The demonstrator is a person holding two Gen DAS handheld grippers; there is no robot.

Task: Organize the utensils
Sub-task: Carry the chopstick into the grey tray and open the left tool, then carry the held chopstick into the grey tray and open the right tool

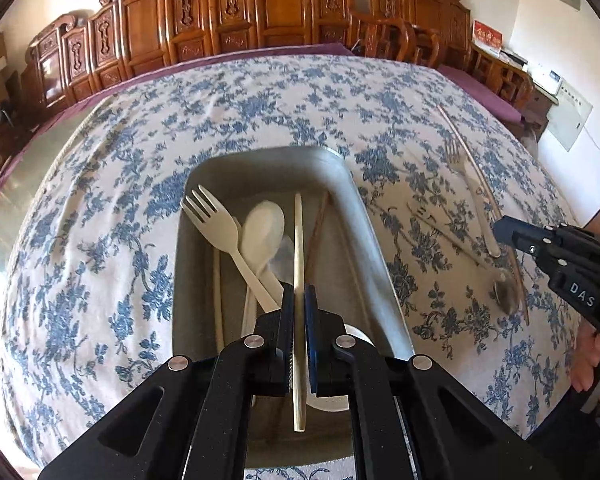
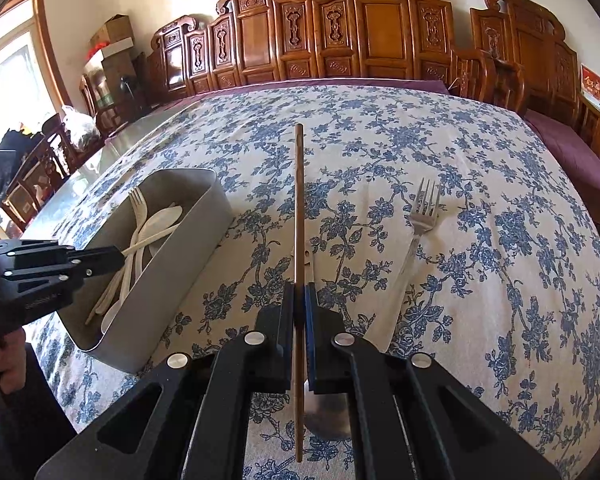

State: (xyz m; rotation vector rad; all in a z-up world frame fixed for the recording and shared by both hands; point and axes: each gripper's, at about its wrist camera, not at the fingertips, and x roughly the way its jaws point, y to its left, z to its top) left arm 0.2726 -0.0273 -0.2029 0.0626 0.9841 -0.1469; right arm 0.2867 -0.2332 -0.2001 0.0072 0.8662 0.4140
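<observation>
**Over the floral table, both claws grip chopsticks**

Across the blue-flowered tablecloth [image 2: 440,152], a grey bin [image 1: 356,200] holds a pale fork [image 1: 216,224], spoon [image 1: 264,224] and chopsticks. Above it, the left gripper [image 1: 299,300] is clenched on a pale chopstick [image 1: 298,240]. Beside the bin, the right gripper [image 2: 299,300] grasps a brown chopstick [image 2: 299,200] over a metal spoon [image 2: 328,424], near a metal fork [image 2: 420,220].
</observation>
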